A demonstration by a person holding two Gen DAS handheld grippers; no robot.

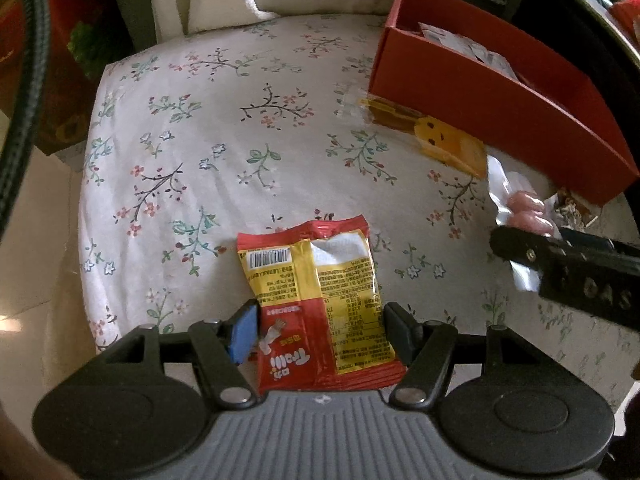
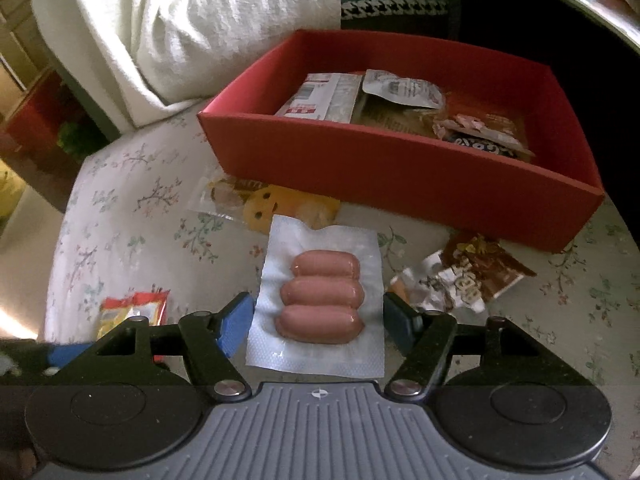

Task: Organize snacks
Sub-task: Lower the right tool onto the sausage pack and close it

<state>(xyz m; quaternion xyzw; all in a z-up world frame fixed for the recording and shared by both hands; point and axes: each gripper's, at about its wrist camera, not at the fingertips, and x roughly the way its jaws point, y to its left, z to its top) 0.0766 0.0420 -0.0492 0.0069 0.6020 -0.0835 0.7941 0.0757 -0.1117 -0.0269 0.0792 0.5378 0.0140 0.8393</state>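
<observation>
Snacks lie between both sets of spread fingers on the floral cloth [image 1: 224, 152].

The left gripper [image 1: 320, 330] is open around a red-and-yellow gummy bag [image 1: 320, 300], whose lower half sits between the fingers (contact unclear). The right gripper [image 2: 318, 322] is open too, straddling a clear sausage pack [image 2: 320, 300] without touching it. Beyond stands the red box [image 2: 400, 168], already holding packets, with a yellow packet [image 2: 276, 204] and brown packet [image 2: 472, 272] just beside it.
</observation>
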